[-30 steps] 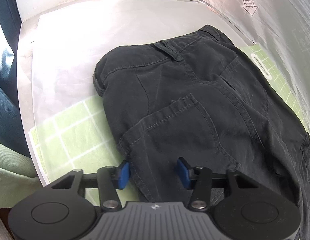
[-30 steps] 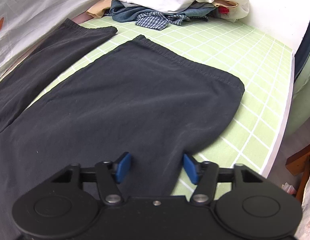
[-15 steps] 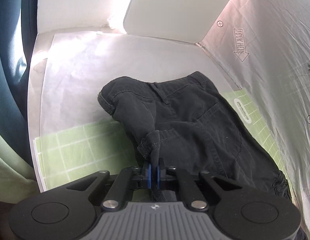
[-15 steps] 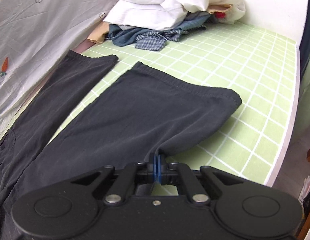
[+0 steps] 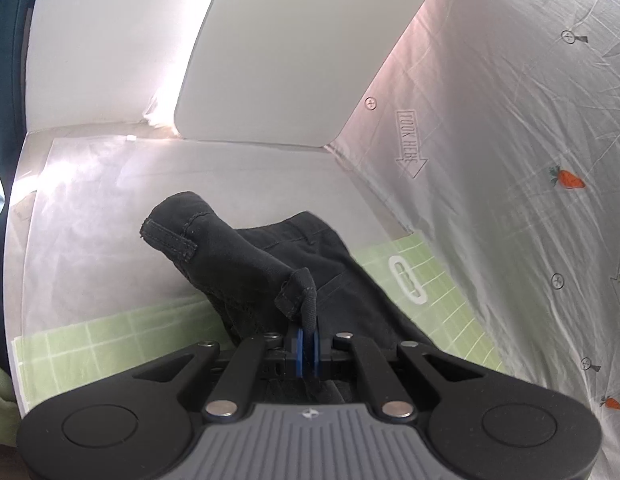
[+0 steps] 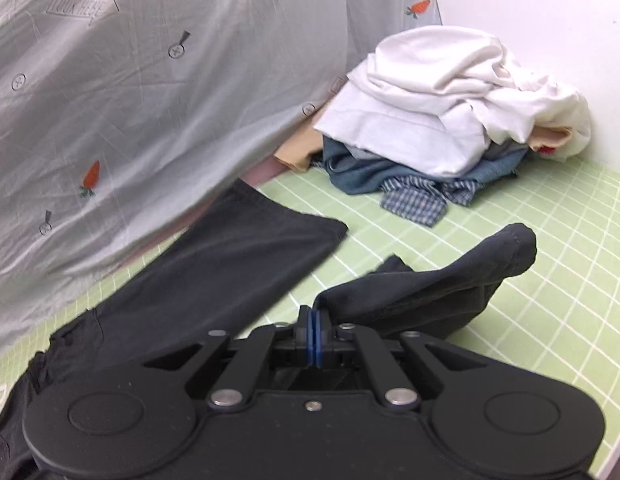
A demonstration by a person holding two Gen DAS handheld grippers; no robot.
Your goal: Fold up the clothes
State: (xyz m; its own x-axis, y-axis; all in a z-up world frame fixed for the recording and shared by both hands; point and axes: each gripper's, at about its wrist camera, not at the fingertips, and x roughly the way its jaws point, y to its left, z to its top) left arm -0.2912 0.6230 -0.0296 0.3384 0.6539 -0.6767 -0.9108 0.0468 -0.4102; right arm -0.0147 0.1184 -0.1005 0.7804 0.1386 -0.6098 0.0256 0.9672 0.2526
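Note:
A pair of black trousers (image 5: 270,272) lies on the green checked mat (image 5: 90,340). In the left wrist view my left gripper (image 5: 306,344) is shut on the near edge of the waist end, and that edge hangs lifted off the mat with the waistband corner raised. In the right wrist view my right gripper (image 6: 313,340) is shut on the edge of the near leg (image 6: 429,288), which is pulled up in a fold with its hem in the air. The far leg (image 6: 230,256) still lies flat on the green mat (image 6: 549,272).
A heap of unfolded clothes (image 6: 449,120), white on top with blue and checked pieces under it, sits at the far corner. A grey sheet printed with carrots (image 6: 130,100) hangs along the far side. A clear plastic sheet (image 5: 130,200) covers the mat's end beyond the waist.
Both grippers went from open to shut on the trousers' near edge, then rose. The waist corner and the near leg have come up off the mat.

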